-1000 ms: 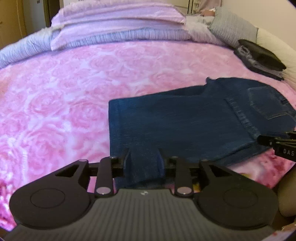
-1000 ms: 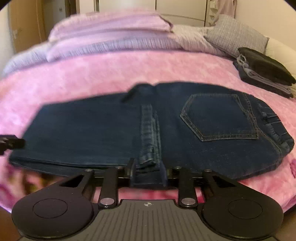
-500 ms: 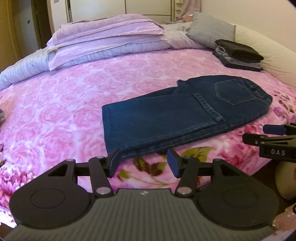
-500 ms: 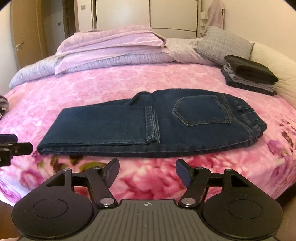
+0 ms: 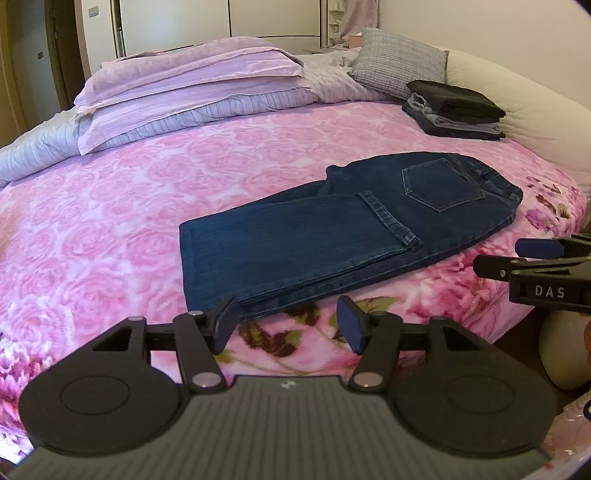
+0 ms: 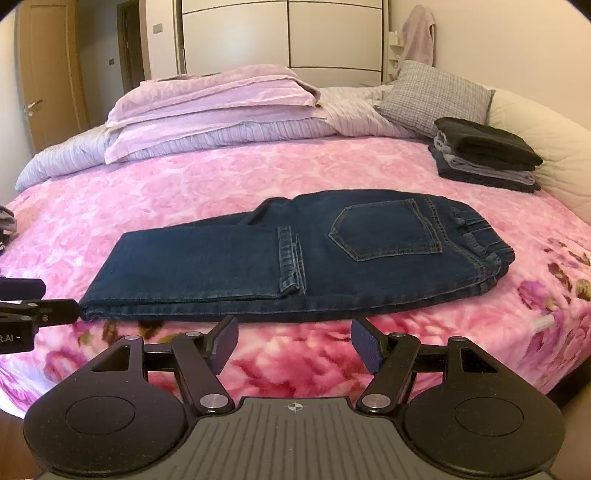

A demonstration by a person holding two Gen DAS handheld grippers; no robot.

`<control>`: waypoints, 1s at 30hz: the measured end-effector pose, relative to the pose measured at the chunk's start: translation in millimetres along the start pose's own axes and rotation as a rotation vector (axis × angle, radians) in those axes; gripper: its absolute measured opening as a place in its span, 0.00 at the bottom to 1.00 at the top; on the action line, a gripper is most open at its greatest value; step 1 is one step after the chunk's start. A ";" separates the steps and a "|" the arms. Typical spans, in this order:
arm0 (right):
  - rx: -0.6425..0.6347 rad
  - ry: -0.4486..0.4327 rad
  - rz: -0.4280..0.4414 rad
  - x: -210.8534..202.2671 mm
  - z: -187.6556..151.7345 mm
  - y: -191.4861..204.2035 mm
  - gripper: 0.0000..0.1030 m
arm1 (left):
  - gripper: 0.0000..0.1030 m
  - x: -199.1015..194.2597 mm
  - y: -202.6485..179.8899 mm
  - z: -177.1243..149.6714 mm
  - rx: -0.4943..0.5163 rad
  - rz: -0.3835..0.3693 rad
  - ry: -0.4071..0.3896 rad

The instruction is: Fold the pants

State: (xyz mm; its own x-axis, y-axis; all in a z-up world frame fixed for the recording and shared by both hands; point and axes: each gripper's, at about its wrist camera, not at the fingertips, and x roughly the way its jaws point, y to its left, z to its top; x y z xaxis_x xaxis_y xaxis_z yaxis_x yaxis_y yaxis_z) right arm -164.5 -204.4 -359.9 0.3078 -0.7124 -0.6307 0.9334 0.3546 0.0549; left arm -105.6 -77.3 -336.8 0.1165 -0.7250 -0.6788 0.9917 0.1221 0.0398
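Home bedroom. Large bed [image 6: 221, 192] with pink rose-print blanket fills most of both views. Far end: stacked lilac pillows [image 6: 210, 99] on a striped grey duvet [image 6: 66, 155], plus a grey checked cushion [image 6: 432, 96] far right. Padded cream bed surround [image 6: 532, 129] curves along the right side. Behind the bed, a white wardrobe [image 6: 280, 37] with tall panel doors. Far left, a wooden door [image 6: 44, 74] with lever handle, and a wall switch [image 6: 157, 27] beside a dark doorway. A pinkish garment [image 6: 417, 33] hangs in the far right corner. Folded clothes stack [image 6: 484, 155] on the bed, right; folded jeans [image 6: 295, 254] near edge.
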 end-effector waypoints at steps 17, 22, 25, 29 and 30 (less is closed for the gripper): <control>0.232 0.072 0.023 26.2 -5.3 -72.6 0.63 | 0.57 31.7 3.2 5.5 -0.009 0.006 0.014; 0.404 0.042 0.019 29.7 -8.3 -121.8 0.63 | 0.59 45.7 15.4 8.9 -0.019 0.035 0.019; 0.564 -0.006 0.043 33.1 -9.3 -160.1 0.63 | 0.59 54.7 26.1 12.6 -0.049 0.028 0.022; 0.820 -0.088 0.079 42.9 -15.0 -214.7 0.62 | 0.59 70.1 41.6 15.3 -0.089 0.019 0.018; 0.869 -0.109 0.076 44.8 -14.9 -226.4 0.60 | 0.59 74.1 44.2 15.9 -0.093 0.027 0.020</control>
State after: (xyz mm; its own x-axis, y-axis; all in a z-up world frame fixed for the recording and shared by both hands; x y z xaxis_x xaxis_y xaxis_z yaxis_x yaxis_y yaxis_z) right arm -364.8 -307.6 -412.1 0.3489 -0.7754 -0.5263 0.7064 -0.1514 0.6914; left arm -52.3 -136.4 -373.6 0.1414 -0.7071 -0.6928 0.9787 0.2050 -0.0095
